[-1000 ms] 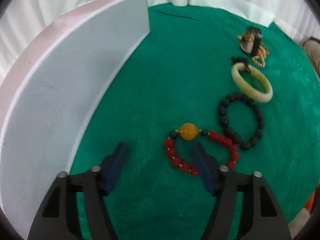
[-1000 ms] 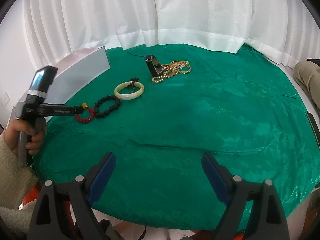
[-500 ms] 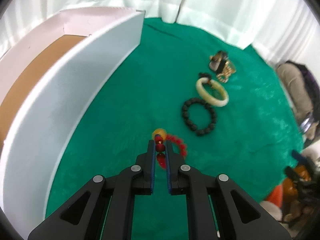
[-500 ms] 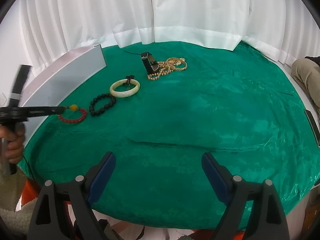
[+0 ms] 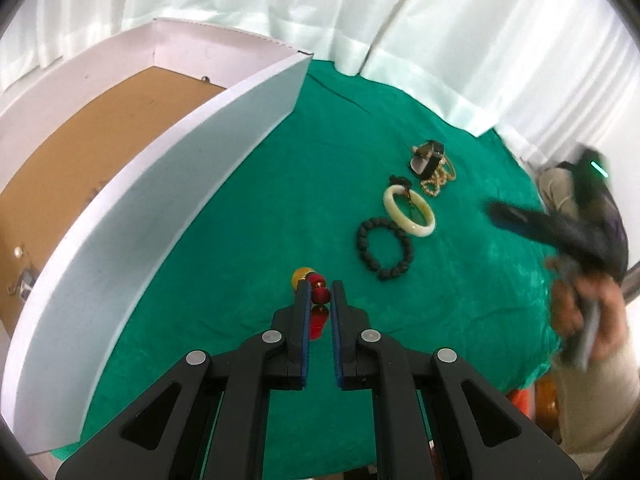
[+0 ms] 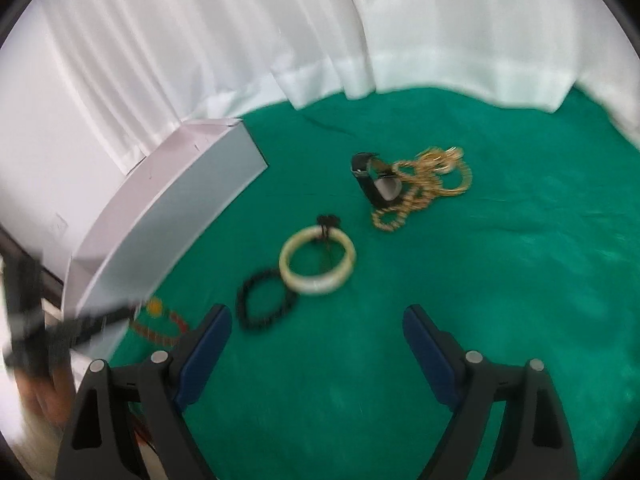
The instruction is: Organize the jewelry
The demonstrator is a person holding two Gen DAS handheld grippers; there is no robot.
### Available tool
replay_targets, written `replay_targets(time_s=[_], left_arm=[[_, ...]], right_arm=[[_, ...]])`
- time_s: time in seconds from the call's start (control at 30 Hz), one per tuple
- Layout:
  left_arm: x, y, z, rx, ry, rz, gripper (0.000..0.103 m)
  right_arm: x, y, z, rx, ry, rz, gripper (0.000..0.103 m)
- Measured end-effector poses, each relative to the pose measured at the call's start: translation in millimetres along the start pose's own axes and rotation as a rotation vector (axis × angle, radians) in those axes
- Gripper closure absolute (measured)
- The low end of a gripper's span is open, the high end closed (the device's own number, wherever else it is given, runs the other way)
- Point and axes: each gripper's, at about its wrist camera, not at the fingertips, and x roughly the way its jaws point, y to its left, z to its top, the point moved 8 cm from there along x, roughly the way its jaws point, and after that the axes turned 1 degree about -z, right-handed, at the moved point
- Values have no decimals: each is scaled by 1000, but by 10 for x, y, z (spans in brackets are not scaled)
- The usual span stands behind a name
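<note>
My left gripper [image 5: 320, 286] is shut on a red bead bracelet [image 5: 319, 304] with a yellow bead [image 5: 301, 275], held above the green cloth; the bracelet hangs below the fingers and also shows blurred in the right wrist view [image 6: 160, 322]. A black bead bracelet [image 5: 384, 249] [image 6: 266, 300], a pale jade bangle [image 5: 409, 210] [image 6: 318, 260], a black watch [image 5: 427, 157] [image 6: 376, 182] and gold chains [image 5: 438, 178] [image 6: 428, 184] lie in a row on the cloth. My right gripper [image 6: 318, 330] is open and empty, near the black bracelet and bangle.
A white box [image 5: 168, 168] [image 6: 168, 220] with a brown floor stands open at the left of the jewelry, with small items inside at its left edge. White curtains [image 6: 360, 20] hang behind the round green table [image 6: 520, 260]. The right hand and gripper [image 5: 580, 240] appear blurred at the right.
My left gripper closed on the red bracelet and lifted it, the box interior coming into view. My right gripper moved forward toward the black bracelet and bangle.
</note>
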Motion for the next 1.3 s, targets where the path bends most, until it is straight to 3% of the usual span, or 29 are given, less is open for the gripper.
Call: replay_targets(time_s=[0.03,0.2,0.3,0.4,0.5,0.53,0.73,1.0,1.17,1.3], left_arm=[[2,0,-1,0,-2,4,96],[6,-6,-12,-4,-1,3,96],[19,-21,-19,-2,1,-5,96],[41,-29,-25,-2,7,-9,96],[-21,-48,-12,-7,-2,-19,96],[-66,-63,1,-10,-10,-23,96],[-382,-164,148,-24,-70,-54,96],[-1038,-251,473,-43,-156,-127,96],[-1514,-111,727,-41,-250,-95,96],[-1766,223,956,-58,-321,-6,96]], right_arm=[[183,-18,110,28,28,4,42],[908,-91,431,54,110,-100,45],[1170,-37,445,63,159,-109,57],[1185,37,526,15,124,-158,88],[971,127,576,1,64,-111,90],[865,170,583,-7,47,-95,96],[4,597,608,-122,-59,-18,96],[-451,1215,565,-233,-93,67,96],[-588,1843,643,-311,-105,175,96],[-632,2446,790,-389,-117,232,96]])
